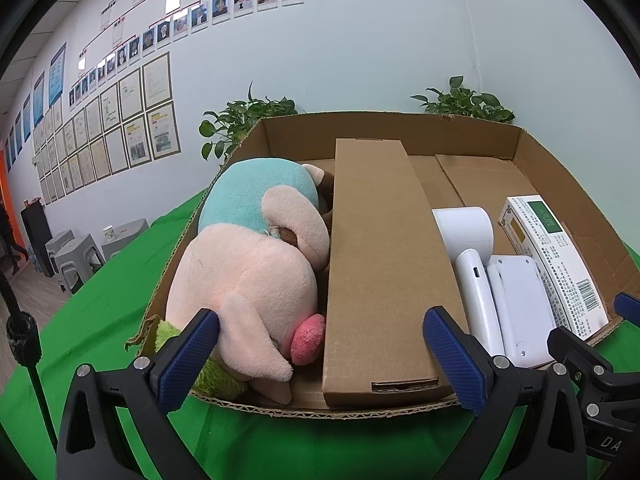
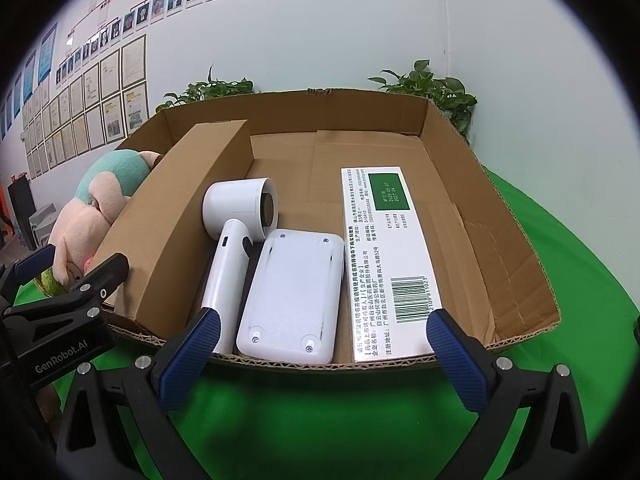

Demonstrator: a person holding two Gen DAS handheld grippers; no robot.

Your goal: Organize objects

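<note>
A shallow cardboard tray sits on a green cloth. In it, from left to right, lie a pink and teal plush toy, a long brown carton, a white handheld fan, a flat white device and a white medicine box. My left gripper is open and empty at the tray's near edge, in front of the plush and carton. My right gripper is open and empty at the near edge, in front of the white device.
The green cloth covers the table around the tray. Two potted plants stand behind the tray against a white wall. Grey stools stand at the far left. The tray's right rear part is bare cardboard.
</note>
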